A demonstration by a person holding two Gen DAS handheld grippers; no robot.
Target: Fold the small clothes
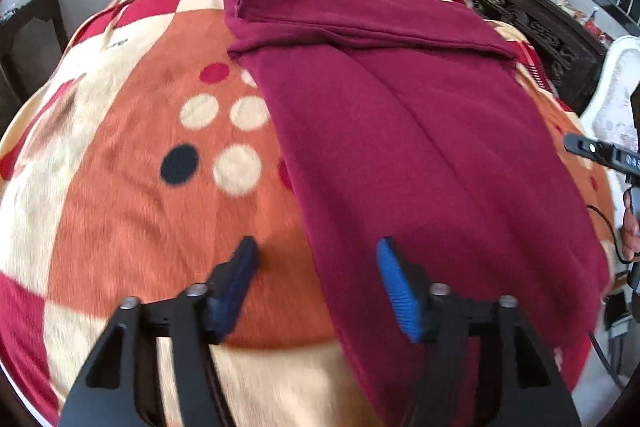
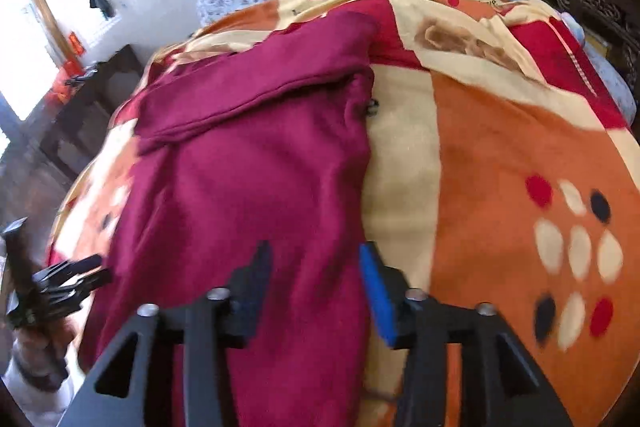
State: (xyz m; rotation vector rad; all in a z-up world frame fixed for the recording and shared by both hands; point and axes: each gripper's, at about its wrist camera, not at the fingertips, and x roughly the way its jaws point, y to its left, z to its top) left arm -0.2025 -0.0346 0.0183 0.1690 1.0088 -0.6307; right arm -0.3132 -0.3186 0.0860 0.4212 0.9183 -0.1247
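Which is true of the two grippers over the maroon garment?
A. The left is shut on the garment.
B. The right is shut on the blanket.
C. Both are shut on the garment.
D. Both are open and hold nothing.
D: the left gripper and the right gripper both show parted fingers over the maroon garment, gripping no cloth.

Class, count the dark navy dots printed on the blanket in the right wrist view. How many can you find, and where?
2. One navy dot sits at the cluster's upper right; the other at its lower left on the blanket. More may lie under the maroon garment.
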